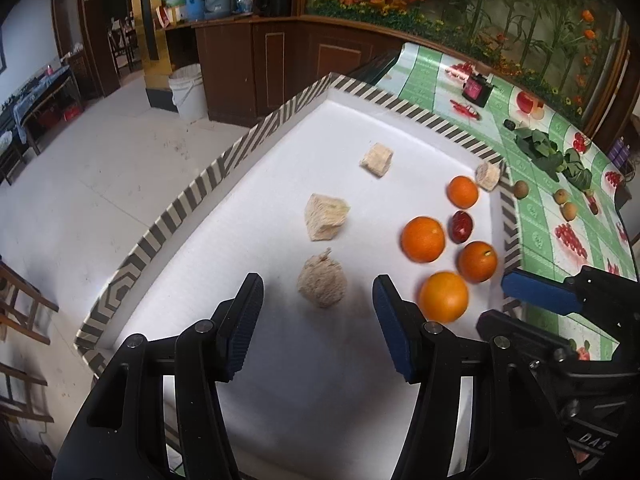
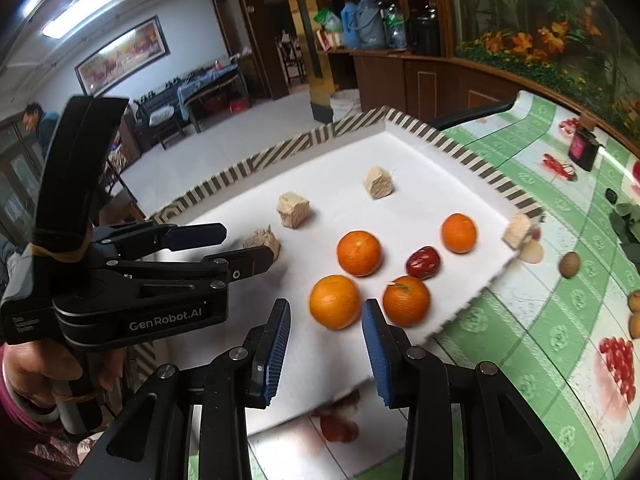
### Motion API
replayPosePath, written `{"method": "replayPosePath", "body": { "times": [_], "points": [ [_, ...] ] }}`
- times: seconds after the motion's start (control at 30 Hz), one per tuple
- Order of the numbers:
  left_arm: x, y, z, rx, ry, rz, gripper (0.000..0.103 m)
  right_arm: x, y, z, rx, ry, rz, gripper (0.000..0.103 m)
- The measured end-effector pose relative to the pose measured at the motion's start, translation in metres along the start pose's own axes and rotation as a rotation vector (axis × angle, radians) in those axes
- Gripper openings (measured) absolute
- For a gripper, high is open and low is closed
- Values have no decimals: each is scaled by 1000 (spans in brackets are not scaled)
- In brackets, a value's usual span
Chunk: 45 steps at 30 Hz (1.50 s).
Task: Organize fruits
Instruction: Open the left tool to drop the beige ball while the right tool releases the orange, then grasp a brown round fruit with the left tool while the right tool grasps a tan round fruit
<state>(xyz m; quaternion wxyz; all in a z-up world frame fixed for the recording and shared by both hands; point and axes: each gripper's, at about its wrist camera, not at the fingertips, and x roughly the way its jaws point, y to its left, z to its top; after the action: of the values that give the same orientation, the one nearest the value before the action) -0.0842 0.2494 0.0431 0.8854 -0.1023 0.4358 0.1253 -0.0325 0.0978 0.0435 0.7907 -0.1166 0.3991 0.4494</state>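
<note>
Both grippers open, empty. Right gripper (image 2: 326,344) sits just near of the nearest orange (image 2: 335,301) on the white tray (image 2: 420,184), orange lined up w/ the gap. Left gripper (image 1: 318,320) faces a beige lump (image 1: 322,282), prob. not fruit, so right is nearer.

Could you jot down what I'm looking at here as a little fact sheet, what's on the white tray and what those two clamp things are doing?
Tray: white tray with striped rim, on a green patterned tablecloth
Oranges: four, clustered at one side, e.g. nearest orange
Red fruit: one small red date among the oranges
Beige lumps: several rough chunks, e.g.
Left gripper: open, empty, facing a round beige lump
Right gripper: open, empty, near the nearest orange
Off tray: small brown fruits, leafy greens
</note>
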Motion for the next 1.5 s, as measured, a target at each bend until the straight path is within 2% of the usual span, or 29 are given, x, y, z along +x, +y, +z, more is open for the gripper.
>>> {"method": "replayPosePath", "body": {
  "times": [0.3,0.53,1.13,1.3,1.5],
  "points": [
    [-14,-33,4,43,-35,-48,57,-33,-30,-13,84,-46,-44,36],
    [-14,-68,5,86,-28,-105,57,-54,-74,-32,177,-58,-112,36],
    [15,-162,28,223,56,-230,57,-90,-188,-76,361,-52,-302,37],
    [27,-182,42,247,77,-243,57,-91,-217,-76,404,-52,-336,37],
    [48,-197,62,258,90,-239,57,-80,-243,-57,411,-63,-349,37]
  ]
}}
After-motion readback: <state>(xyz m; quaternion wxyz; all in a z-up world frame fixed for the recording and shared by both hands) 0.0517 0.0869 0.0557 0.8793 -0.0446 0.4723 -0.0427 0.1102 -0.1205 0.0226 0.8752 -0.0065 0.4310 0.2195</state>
